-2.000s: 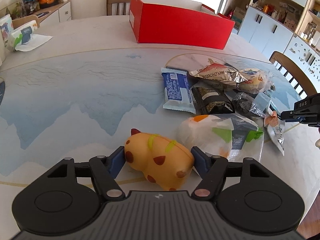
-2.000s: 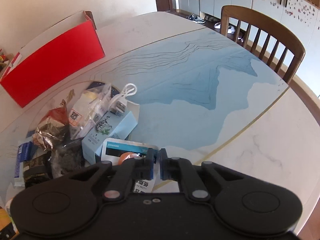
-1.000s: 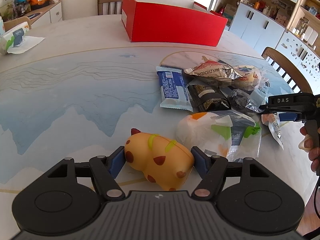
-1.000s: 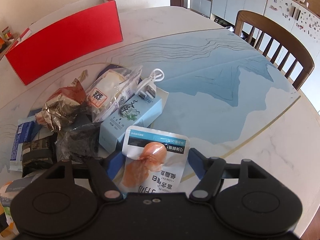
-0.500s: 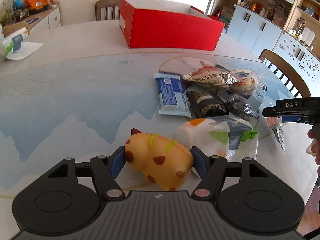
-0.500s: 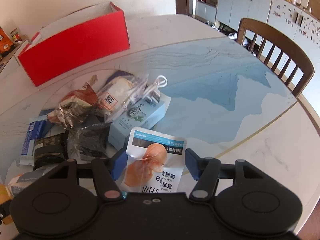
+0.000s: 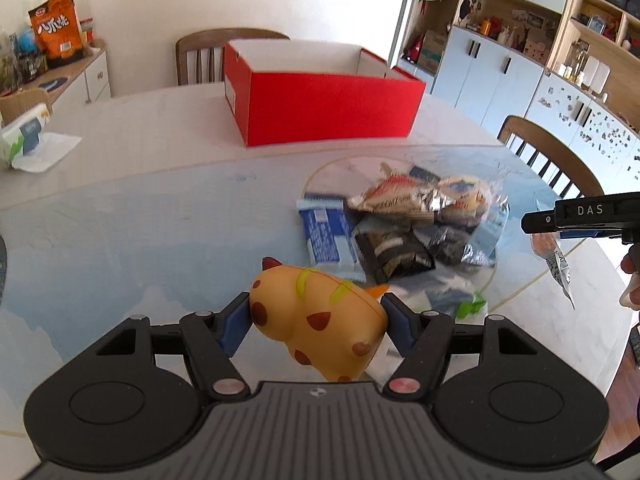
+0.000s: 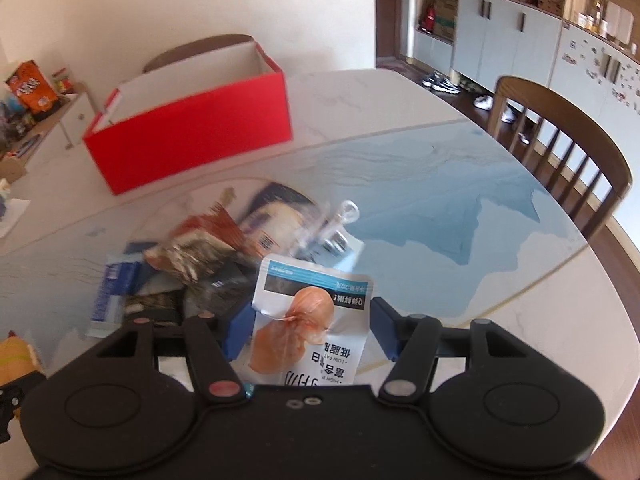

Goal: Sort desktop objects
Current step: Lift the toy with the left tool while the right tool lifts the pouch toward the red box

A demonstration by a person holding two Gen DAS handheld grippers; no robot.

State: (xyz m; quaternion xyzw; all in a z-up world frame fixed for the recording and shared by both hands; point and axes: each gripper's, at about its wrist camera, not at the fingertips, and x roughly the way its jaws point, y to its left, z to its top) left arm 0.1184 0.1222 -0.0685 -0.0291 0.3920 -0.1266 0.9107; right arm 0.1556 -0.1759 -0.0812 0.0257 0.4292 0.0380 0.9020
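A yellow squishy toy with brown spots (image 7: 320, 312) hangs above the table, and my left gripper (image 7: 316, 322) is shut on its two sides. The toy's edge also shows at far left in the right wrist view (image 8: 16, 360). My right gripper (image 8: 311, 332) is shut on a white food pouch (image 8: 312, 312) printed with a chicken piece, its blue pads against the pouch's side edges. In the left wrist view the right gripper (image 7: 536, 222) is at the right, with the pouch (image 7: 558, 264) dangling under it. An open red box (image 7: 328, 108) (image 8: 192, 136) stands at the table's far side.
A heap of snack packets (image 7: 400, 224) (image 8: 208, 252) and a blue bar (image 7: 326, 236) lie mid-table between me and the box. A tissue pack (image 7: 24, 136) lies far left. Wooden chairs (image 7: 552, 160) (image 8: 560, 132) stand at the right edge and behind the box.
Both grippers have risen with their loads, so the table and snack heap look farther away. The right jaws narrowed onto the pouch. The left grip on the toy is unchanged.
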